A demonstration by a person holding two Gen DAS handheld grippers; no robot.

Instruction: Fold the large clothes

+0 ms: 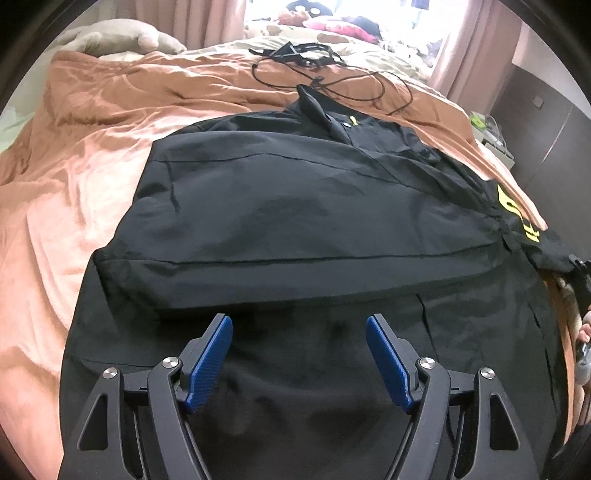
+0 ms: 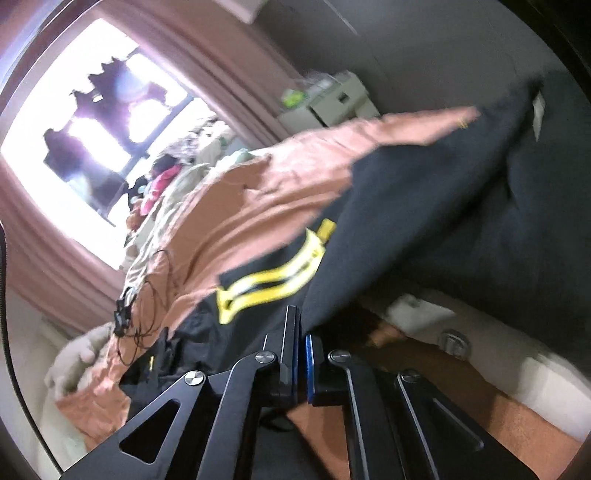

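Observation:
A large black polo shirt with yellow markings lies spread on the orange blanket, its left side folded over the middle. My left gripper is open and empty, hovering just above the shirt's lower part. In the right wrist view, tilted and blurred, my right gripper is shut on the black fabric of the shirt's right sleeve, beside its yellow stripe, and holds it lifted off the bed.
A tangled black cable and device lie on the blanket beyond the collar. Pillows and toys sit at the head of the bed. A dark cabinet and a small white unit stand to the right.

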